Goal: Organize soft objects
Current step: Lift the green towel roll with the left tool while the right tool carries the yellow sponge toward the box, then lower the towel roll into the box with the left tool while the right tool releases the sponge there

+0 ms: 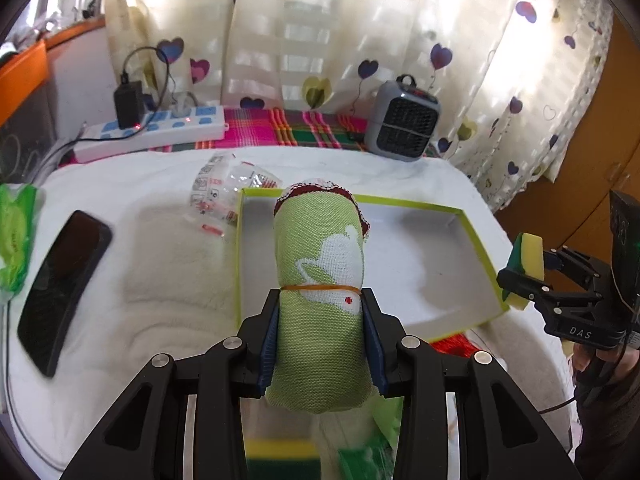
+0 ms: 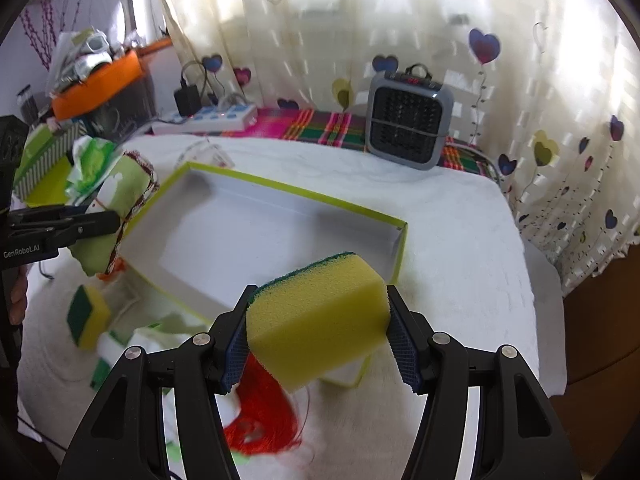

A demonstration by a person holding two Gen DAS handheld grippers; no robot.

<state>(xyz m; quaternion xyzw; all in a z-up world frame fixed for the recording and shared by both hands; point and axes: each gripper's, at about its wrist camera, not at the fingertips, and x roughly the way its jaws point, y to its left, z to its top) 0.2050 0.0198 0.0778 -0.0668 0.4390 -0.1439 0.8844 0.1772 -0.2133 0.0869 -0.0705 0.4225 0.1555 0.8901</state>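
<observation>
Two soft things are in hand at once, both carried over the open green-rimmed box [image 1: 482,258] on the white-covered tabletop [image 1: 168,280]. On the left, the left gripper [image 1: 320,332] has its fingers closed partway on a rolled green cloth [image 1: 320,264] bound by one rubber band. On the right, the right gripper [image 2: 318,334] pinches a yellow sponge [image 2: 316,320] at its sides, fingers fairly wide. To do this well, I judge each should be lowered inside the rim before release, cloth to the left, sponge to the right, so neither crowds the other. Counted: one cloth roll, two sponges, the second sponge [image 2: 86,316] lying near left of the box, one box, empty.
</observation>
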